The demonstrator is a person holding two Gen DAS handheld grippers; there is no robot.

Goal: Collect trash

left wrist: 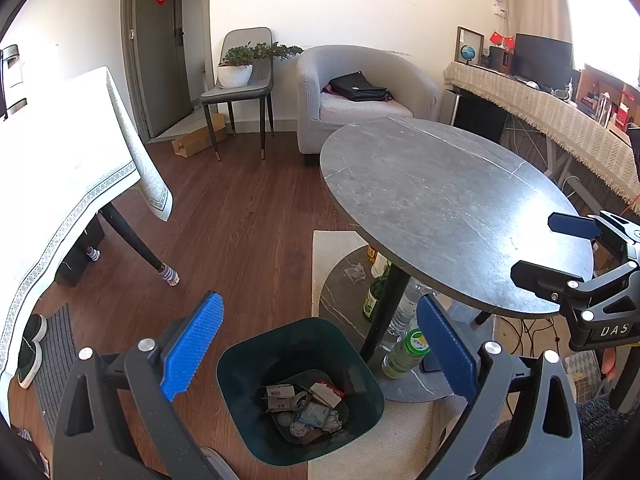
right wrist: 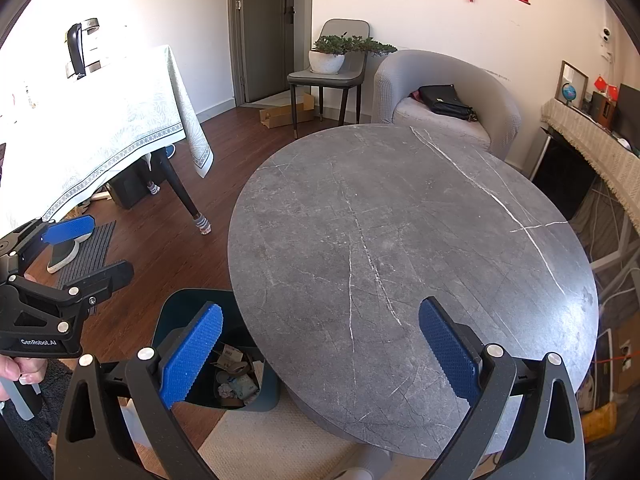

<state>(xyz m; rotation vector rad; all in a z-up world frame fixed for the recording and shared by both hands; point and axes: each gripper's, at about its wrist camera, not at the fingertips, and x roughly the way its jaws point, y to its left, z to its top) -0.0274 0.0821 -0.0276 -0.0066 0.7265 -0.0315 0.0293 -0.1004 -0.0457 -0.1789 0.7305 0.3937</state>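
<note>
A dark green trash bin [left wrist: 240,368] stands on the floor beside the round grey table [left wrist: 440,208], with crumpled paper and wrappers [left wrist: 308,404] at its bottom. My left gripper [left wrist: 320,312] hangs open right above the bin, nothing between its blue pads. On the table's lower shelf lie a green glass bottle [left wrist: 373,296], a clear plastic bottle [left wrist: 404,308], a green-capped bottle [left wrist: 404,354] and a crumpled paper [left wrist: 355,272]. My right gripper [right wrist: 320,312] is open and empty over the bare table top [right wrist: 400,240]. The bin [right wrist: 168,320] shows at its lower left.
A table with a white cloth [left wrist: 60,168] stands to the left, with shoes [left wrist: 30,348] and a mat beneath. Behind are a chair with a potted plant [left wrist: 240,68], a grey armchair [left wrist: 420,96] holding a black bag, and a cluttered side desk [left wrist: 560,120]. A pale rug [left wrist: 332,248] underlies the round table.
</note>
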